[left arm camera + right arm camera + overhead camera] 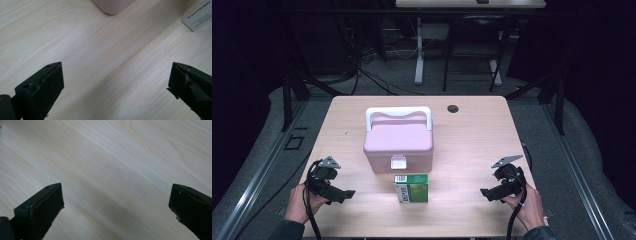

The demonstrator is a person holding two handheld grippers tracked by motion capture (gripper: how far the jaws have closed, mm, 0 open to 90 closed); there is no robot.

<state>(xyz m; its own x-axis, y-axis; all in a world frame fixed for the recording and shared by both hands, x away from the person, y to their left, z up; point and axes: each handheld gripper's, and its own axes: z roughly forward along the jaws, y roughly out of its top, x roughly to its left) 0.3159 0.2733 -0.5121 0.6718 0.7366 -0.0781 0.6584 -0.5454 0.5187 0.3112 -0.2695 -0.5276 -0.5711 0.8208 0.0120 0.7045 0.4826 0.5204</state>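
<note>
Near the table's (472, 130) front edge, left gripper (346, 193) and right gripper (484, 192) sit low at opposite sides, jaws spread wide, nothing between them, tips aimed inward. Looks like a ready stance flanking the work. Pink box (398, 145) stands mid-table, lid down, latch facing the person, handle folded toward the back. Green carton (411, 188) lies flat just in front of the box, between the grippers and well apart from both. Likely staged for packing.
</note>
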